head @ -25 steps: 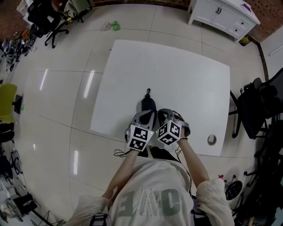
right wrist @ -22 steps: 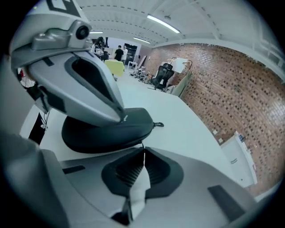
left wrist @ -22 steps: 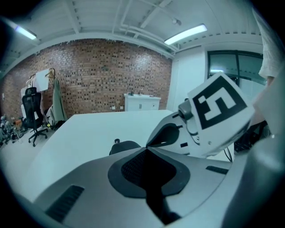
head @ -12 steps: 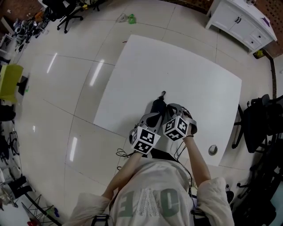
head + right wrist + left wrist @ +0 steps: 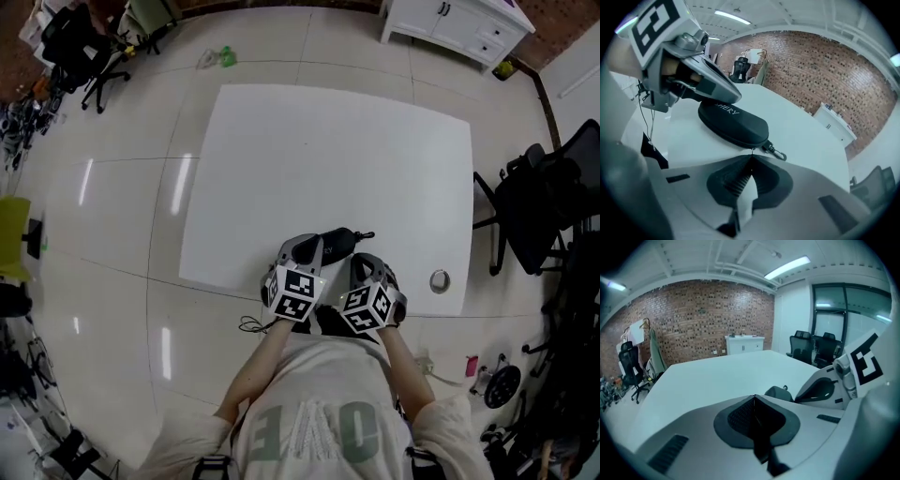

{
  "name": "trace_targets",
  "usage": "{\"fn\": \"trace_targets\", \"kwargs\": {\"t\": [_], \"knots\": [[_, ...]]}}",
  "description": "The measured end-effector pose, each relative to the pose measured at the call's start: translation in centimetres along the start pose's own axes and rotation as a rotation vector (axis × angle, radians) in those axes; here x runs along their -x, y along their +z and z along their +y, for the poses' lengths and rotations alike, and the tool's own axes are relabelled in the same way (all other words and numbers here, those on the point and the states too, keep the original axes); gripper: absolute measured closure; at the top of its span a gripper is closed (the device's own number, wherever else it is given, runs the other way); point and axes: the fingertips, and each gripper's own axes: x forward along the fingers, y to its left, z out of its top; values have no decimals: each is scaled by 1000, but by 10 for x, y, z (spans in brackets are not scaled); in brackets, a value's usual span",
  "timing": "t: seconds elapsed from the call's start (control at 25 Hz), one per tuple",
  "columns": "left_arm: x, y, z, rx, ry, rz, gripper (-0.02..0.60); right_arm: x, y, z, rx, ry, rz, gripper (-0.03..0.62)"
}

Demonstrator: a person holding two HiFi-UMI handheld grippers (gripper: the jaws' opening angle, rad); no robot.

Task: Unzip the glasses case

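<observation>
My closed left tool [image 5: 754, 397] pins the glasses case [image 5: 733, 123] so my right tool [image 5: 751, 158], pinching the 3 o'clock zip pull [image 5: 752, 151], can draw.

Bright overhead strip lights [image 5: 787, 267]; glare streaks on the glossy floor [image 5: 183, 183]; fisheye bending, dark corners in gripper views

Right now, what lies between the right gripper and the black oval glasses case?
In the right gripper view, a thin zipper pull, seemingly pinched by the shut right gripper.
</observation>
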Motion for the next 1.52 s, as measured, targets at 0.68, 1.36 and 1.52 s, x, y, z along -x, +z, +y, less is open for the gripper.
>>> {"fn": "trace_targets", "kwargs": {"t": [0.68, 1.36, 1.52], "knots": [[-21, 5, -45, -294, -56, 68, 577, 15, -21, 30, -92, 49, -4, 594], [-29, 11, -48, -286, -85, 100, 577, -21, 18, -28, 526, 215, -42, 594], [-29, 9, -46, -289, -87, 113, 577, -22, 19, -27, 475, 221, -60, 594]]}}
